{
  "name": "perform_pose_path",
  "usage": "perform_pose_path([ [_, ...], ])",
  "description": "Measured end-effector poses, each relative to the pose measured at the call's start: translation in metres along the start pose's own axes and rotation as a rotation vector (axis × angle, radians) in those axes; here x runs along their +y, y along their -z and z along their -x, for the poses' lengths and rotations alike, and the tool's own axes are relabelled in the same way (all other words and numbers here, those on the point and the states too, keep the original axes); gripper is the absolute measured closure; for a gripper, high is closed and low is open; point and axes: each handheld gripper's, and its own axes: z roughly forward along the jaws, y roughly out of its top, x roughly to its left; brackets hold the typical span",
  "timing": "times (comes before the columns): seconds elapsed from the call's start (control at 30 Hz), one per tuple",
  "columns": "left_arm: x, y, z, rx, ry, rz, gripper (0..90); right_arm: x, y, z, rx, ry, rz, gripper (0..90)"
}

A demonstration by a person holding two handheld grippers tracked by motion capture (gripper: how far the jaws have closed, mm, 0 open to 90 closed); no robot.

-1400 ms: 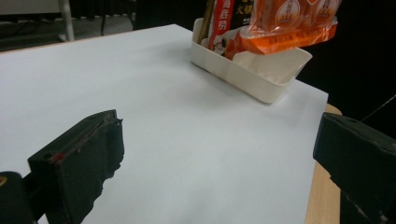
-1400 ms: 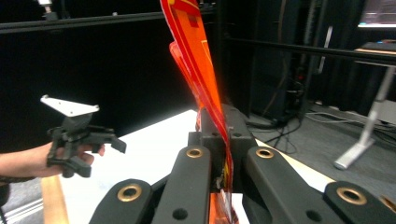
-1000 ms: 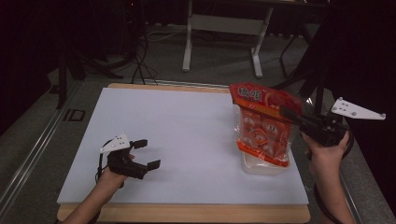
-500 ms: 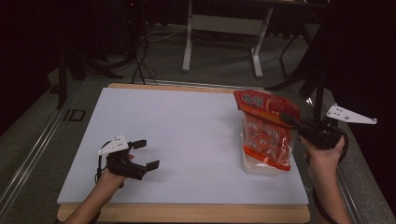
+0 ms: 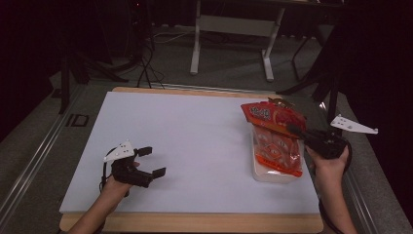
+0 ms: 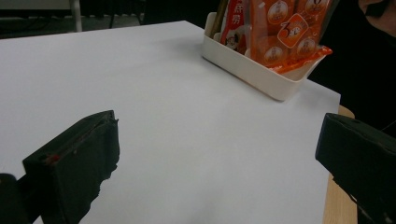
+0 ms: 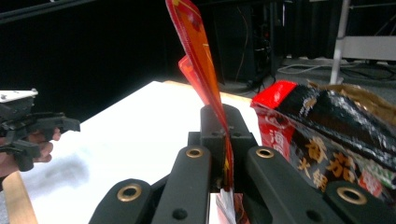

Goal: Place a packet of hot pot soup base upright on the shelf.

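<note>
Right gripper (image 5: 295, 130) clenched on the orange snack bag (image 5: 275, 141), upright in the white bin (image 5: 272, 174) near the bench's (image 5: 195, 126) right edge, beside a red-and-black packet (image 7: 327, 135); left gripper (image 5: 151, 161) released, jaws spread near the front-left corner.

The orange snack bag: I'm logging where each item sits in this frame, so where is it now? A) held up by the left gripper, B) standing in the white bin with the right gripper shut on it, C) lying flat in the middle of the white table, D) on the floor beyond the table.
B: the orange snack bag stands in the white bin, pinched between the jaws of the right gripper; the left gripper rests open, far across the table.
</note>
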Motion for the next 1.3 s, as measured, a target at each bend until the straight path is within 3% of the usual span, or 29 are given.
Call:
perform_pose_path([
  [0.33, -0.001, -0.002, 0.0, -0.001, -0.002, -0.001, 0.0, -0.017, 0.006, 0.015, -0.012, -0.047, 0.005, 89.9],
  [0.7, -0.003, -0.003, 0.0, -0.006, 0.003, 0.0, 0.0, -0.038, 0.017, 0.024, -0.07, -0.051, -0.005, 89.7],
  [1.03, -0.003, -0.003, 0.0, -0.013, 0.01, 0.008, 0.0, -0.045, 0.021, 0.029, -0.068, -0.073, -0.006, 89.0],
  [1.3, -0.004, -0.005, 0.0, -0.019, 0.016, 0.007, 0.0, -0.034, 0.018, 0.018, -0.113, -0.038, -0.019, 72.8],
])
